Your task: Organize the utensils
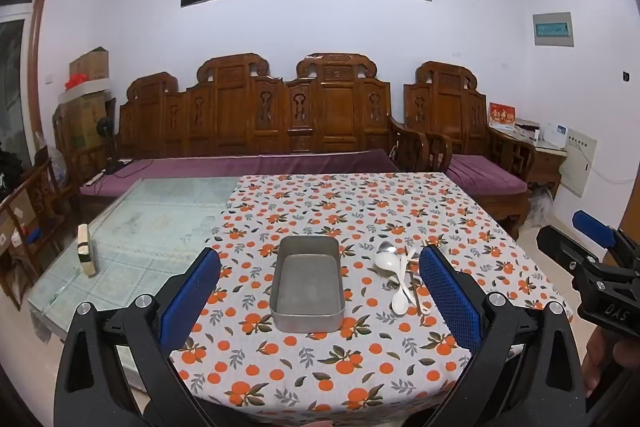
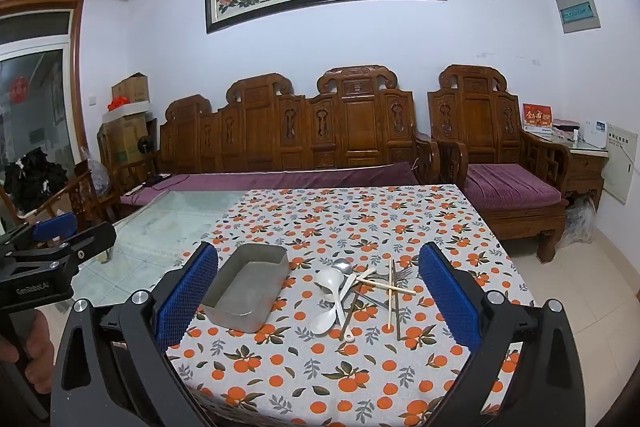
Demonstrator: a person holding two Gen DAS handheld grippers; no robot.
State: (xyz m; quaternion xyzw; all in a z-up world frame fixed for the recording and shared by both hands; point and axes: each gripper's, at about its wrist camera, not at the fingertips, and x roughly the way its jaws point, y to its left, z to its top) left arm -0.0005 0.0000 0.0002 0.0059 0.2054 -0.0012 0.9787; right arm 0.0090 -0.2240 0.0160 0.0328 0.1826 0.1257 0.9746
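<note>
An empty rectangular metal tray (image 1: 308, 319) (image 2: 224, 311) sits on the orange-patterned tablecloth (image 1: 360, 211) (image 2: 360, 379). To its right lies a heap of utensils (image 2: 360, 291) (image 1: 402, 279): white plastic spoons (image 2: 328, 287), a metal spoon, forks and wooden chopsticks (image 2: 389, 297). My left gripper (image 1: 320, 291) is open above the near table edge, the tray framed between its blue pads with space on both sides. My right gripper (image 2: 318, 291) is open too, above the same edge, the utensil heap between its fingers at a distance. Neither touches anything.
The cloth covers the right part of a glass-topped table (image 1: 160, 227); a small block (image 1: 86, 253) stands on the bare glass at left. A carved wooden sofa (image 1: 280, 131) and armchair (image 2: 500, 163) stand behind the table. Each gripper shows at the edge of the other's view.
</note>
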